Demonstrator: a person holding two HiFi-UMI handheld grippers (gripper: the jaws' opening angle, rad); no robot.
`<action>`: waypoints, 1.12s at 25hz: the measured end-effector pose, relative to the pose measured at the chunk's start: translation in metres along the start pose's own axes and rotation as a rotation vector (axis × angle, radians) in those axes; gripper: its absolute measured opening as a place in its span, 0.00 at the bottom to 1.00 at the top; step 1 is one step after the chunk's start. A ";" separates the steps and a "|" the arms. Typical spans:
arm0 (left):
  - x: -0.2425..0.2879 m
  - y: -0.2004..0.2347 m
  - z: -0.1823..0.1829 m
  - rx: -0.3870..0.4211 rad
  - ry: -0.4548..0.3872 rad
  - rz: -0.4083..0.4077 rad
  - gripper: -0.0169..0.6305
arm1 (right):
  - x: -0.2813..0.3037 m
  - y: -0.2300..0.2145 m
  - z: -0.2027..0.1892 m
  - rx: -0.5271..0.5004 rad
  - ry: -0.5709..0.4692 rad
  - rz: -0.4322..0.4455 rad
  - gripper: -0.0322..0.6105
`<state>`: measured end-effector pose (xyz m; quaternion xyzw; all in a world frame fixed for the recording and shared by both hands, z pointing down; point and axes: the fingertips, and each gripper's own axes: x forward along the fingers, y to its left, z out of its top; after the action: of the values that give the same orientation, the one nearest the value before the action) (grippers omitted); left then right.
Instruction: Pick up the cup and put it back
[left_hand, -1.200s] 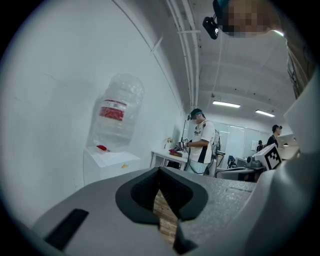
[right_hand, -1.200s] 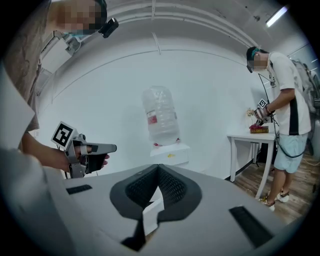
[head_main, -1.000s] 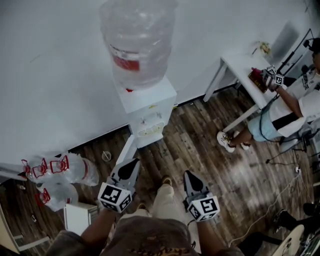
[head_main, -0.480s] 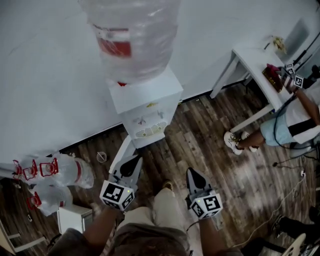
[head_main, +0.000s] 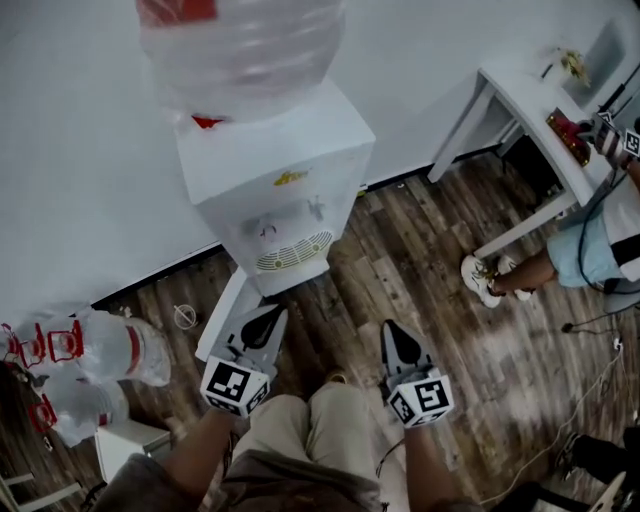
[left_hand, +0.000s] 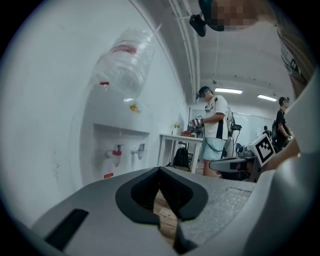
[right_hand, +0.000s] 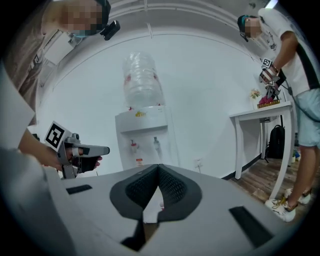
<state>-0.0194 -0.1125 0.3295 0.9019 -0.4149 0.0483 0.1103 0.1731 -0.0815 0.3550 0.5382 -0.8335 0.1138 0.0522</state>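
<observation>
Head view shows my left gripper (head_main: 268, 315) and right gripper (head_main: 392, 330) both squeezed shut on nothing, in front of the water cooler (head_main: 285, 185). Nothing is done yet: the cup (head_main: 184, 316) (I think it is that small round thing on the floor (head_main: 420, 260) left of the cooler) has to be picked up and put back.

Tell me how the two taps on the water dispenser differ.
The red tap carries a red handle; the pale tap shows no red. A small red label sits below the red tap, none below the pale tap. Both hang side by side in the water dispenser's recess, spouts down.
</observation>
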 end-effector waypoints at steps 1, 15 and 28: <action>0.006 0.003 -0.014 0.002 0.002 -0.002 0.02 | 0.006 -0.007 -0.013 -0.009 0.001 -0.002 0.05; 0.064 0.049 -0.171 -0.021 -0.040 -0.015 0.02 | 0.079 -0.031 -0.171 -0.052 -0.024 0.047 0.05; 0.071 0.067 -0.238 -0.007 -0.080 0.002 0.02 | 0.087 -0.034 -0.234 -0.033 -0.060 0.027 0.05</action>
<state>-0.0233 -0.1500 0.5843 0.9023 -0.4201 0.0111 0.0966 0.1598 -0.1149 0.6048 0.5292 -0.8436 0.0844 0.0344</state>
